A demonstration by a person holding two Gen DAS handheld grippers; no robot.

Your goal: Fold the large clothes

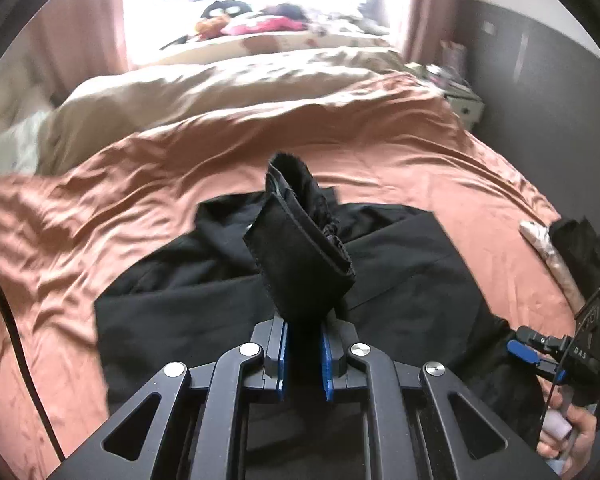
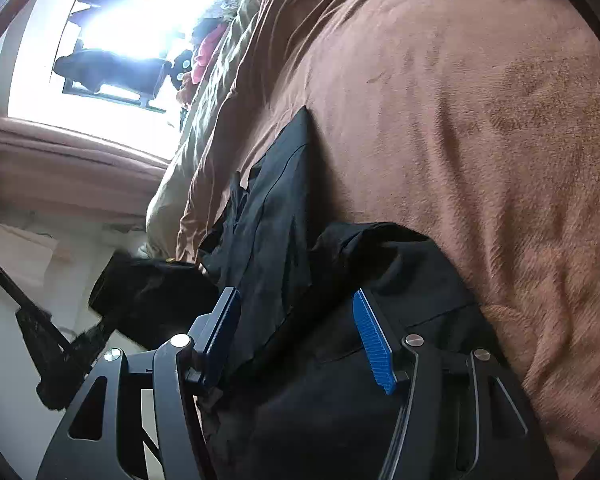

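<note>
A large black garment (image 1: 172,312) lies spread on the rust-coloured bed cover (image 1: 380,152). My left gripper (image 1: 305,336) is shut on a folded black cuff or hem (image 1: 300,256) of it, which stands lifted above the rest of the cloth. At the right edge of the left wrist view, my right gripper (image 1: 536,356) sits by the garment's edge, held by a person's hand (image 1: 568,436). In the right wrist view, my right gripper (image 2: 296,300) is open just above the black garment (image 2: 340,360), with its blue pads wide apart and pressing on nothing. A narrower black strip (image 2: 276,200) of the garment runs away from it across the cover.
A beige duvet (image 1: 220,80) lies bunched at the far side of the bed, with toys and clothes (image 1: 260,24) by the bright window. A white nightstand (image 1: 464,104) stands at the far right. A black cable (image 1: 16,320) hangs at the left. A pale rolled item (image 1: 548,248) lies near the right edge.
</note>
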